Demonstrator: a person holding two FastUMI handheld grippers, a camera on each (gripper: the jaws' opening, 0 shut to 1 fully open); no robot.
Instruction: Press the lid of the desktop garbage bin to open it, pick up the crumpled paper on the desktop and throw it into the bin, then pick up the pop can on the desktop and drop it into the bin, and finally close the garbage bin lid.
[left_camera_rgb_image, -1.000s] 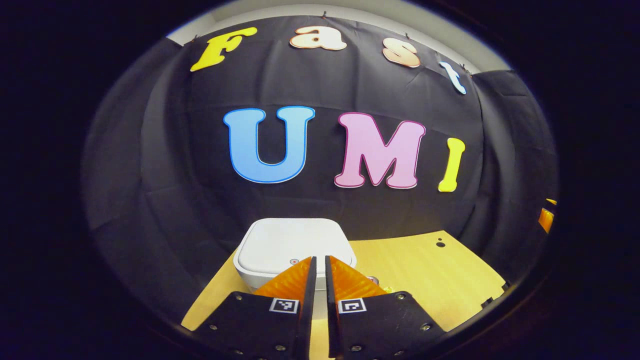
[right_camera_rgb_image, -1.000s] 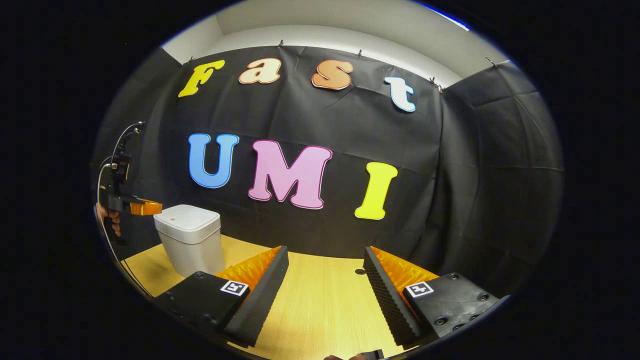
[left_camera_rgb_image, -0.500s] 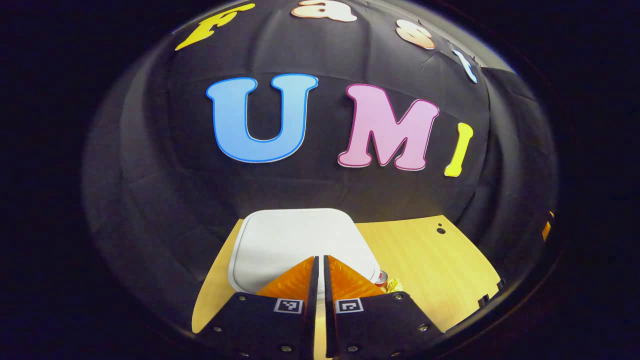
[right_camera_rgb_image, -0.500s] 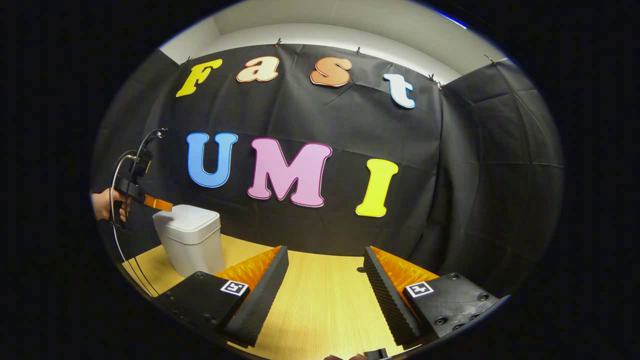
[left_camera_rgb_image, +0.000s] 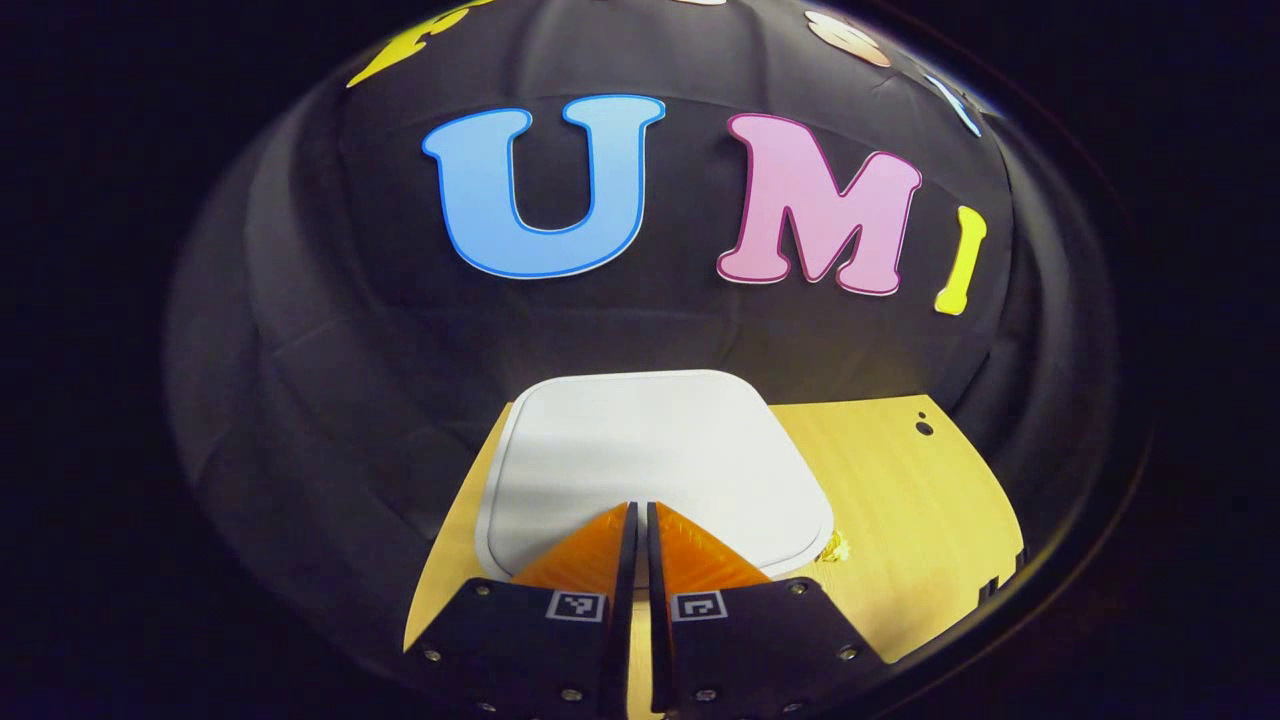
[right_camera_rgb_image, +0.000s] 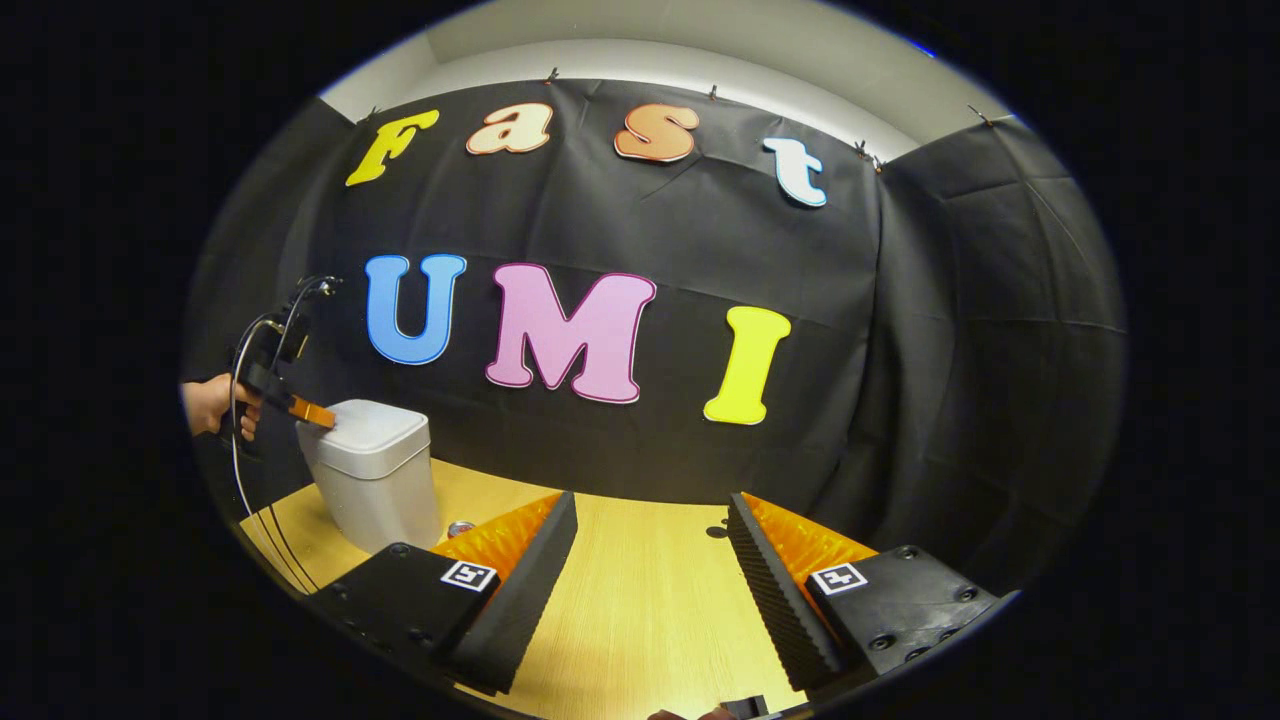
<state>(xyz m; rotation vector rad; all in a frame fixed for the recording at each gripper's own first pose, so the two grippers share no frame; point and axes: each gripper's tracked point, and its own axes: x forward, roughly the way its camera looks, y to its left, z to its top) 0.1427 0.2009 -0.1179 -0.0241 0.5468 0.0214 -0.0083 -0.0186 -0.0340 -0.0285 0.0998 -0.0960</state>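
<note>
The white garbage bin shows its flat lid from above, lowered on the body. My left gripper is shut with nothing in it, its tips over the lid's near edge. A bit of yellow crumpled paper peeks out past the bin's right corner. In the right gripper view the bin stands at the far left, and a hand holds the left gripper tilted down onto the lid's edge. The pop can's top pokes out beside the bin. My right gripper hangs open over the table.
The wooden table stretches in front of the right gripper, with a small dark hole near the back wall. The same hole lies right of the bin. A cable hangs from the left gripper.
My left gripper has moved forward and down onto the bin lid, which looks larger. The right gripper has stayed almost still and open.
</note>
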